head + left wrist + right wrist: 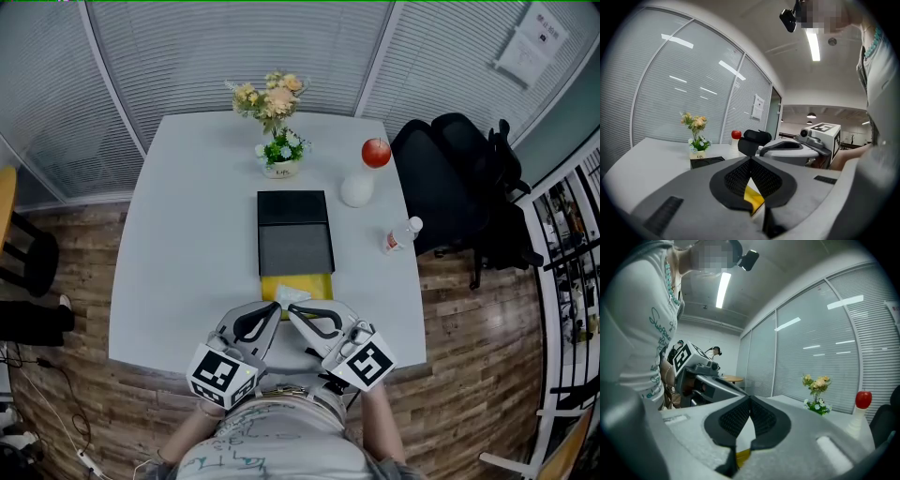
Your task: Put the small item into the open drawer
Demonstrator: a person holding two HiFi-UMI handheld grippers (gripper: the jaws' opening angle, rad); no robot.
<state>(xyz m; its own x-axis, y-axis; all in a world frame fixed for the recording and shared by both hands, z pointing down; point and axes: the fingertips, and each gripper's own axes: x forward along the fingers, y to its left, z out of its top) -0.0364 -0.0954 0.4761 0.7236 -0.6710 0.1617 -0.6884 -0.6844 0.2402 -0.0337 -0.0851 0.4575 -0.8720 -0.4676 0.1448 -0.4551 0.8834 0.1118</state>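
Observation:
A black drawer unit point(294, 230) lies in the middle of the white table point(178, 244). Its yellow drawer point(319, 284) is pulled out toward me. A small crumpled white item point(292, 295) rests inside the drawer at its front. My left gripper point(277, 308) and right gripper point(292, 310) sit side by side at the drawer's near edge, tips almost touching each other. Both are shut with nothing held. In the left gripper view the left gripper point(751, 160) has its pads meeting, with yellow drawer point(753, 199) showing below. The right gripper point(750, 398) looks the same in its own view.
A flower pot point(278, 161) stands at the table's far side. A white vase point(357, 190) with a red ball point(376, 152) is at the right, and a small bottle point(401, 234) lies near the right edge. A black chair point(459, 178) stands beside the table.

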